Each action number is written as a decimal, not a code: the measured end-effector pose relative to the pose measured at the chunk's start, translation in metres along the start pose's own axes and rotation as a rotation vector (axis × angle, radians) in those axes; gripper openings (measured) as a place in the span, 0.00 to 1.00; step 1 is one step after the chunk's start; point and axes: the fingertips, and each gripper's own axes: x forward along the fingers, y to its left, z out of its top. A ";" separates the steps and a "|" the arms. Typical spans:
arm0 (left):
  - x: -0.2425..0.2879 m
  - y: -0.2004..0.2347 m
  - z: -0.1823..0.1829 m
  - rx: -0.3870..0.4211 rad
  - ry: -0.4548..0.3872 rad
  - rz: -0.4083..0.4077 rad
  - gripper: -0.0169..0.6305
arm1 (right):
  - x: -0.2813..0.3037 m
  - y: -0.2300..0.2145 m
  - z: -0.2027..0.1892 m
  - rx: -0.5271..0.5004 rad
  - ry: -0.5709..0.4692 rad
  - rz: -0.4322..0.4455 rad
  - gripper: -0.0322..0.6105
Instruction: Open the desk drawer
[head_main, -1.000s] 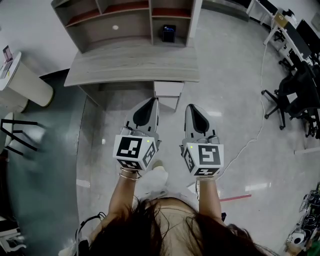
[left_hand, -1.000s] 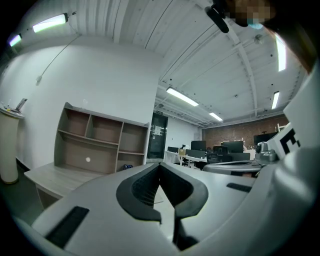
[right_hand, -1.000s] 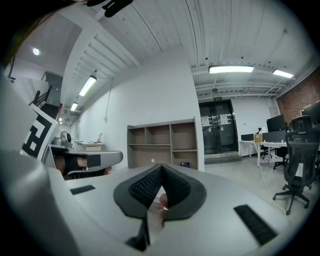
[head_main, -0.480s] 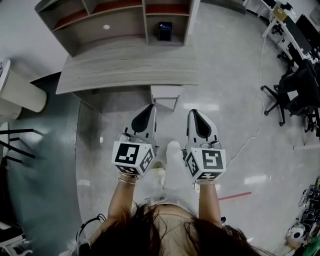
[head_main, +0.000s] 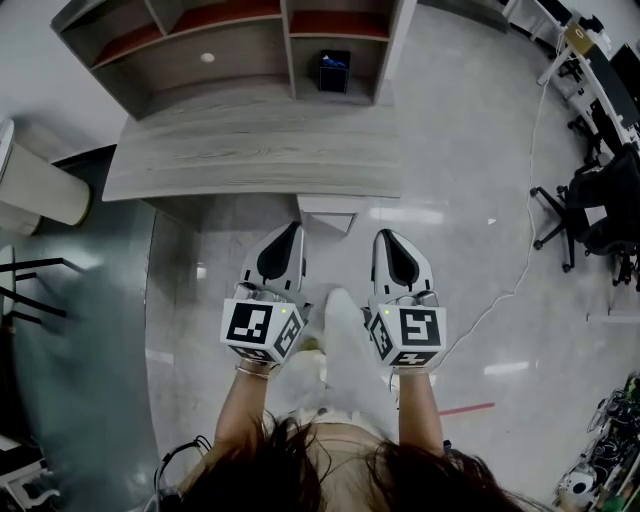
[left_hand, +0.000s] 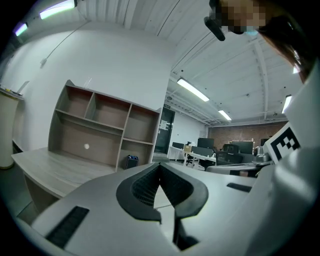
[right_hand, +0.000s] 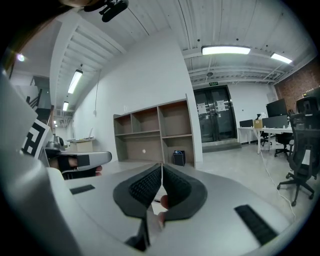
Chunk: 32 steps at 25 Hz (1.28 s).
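Observation:
The desk (head_main: 250, 150) has a pale wood-grain top and an open shelf hutch (head_main: 230, 40) at its back. Under its front edge, right of the middle, shows the light grey drawer unit (head_main: 328, 212). My left gripper (head_main: 290, 228) is held just in front of that unit, a little to its left, shut with nothing between its jaws. Level with it, my right gripper (head_main: 388, 236) stands right of the drawer unit, also shut and empty. In the left gripper view the left gripper (left_hand: 160, 167) points over the desk top (left_hand: 45, 167); the drawer is hidden there. The right gripper (right_hand: 161, 167) faces the hutch (right_hand: 155, 132).
A small black box (head_main: 334, 70) stands in a hutch compartment. A white cylindrical bin (head_main: 40, 185) and a black rack (head_main: 30, 290) are to the left. Office chairs (head_main: 590, 200) stand at the right, with a cable (head_main: 510, 270) across the floor and red tape (head_main: 465, 410) near my feet.
The person has stepped closer to the desk, and both grippers have moved forward and lower toward the drawer unit. Both stay shut and empty.

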 end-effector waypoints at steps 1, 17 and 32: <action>0.007 0.003 -0.005 0.000 0.007 0.003 0.02 | 0.008 -0.003 -0.004 -0.003 0.011 0.005 0.08; 0.075 0.040 -0.089 -0.035 0.135 0.050 0.02 | 0.092 -0.042 -0.074 -0.039 0.181 0.092 0.08; 0.102 0.075 -0.145 -0.071 0.170 0.126 0.02 | 0.130 -0.061 -0.136 -0.048 0.281 0.145 0.08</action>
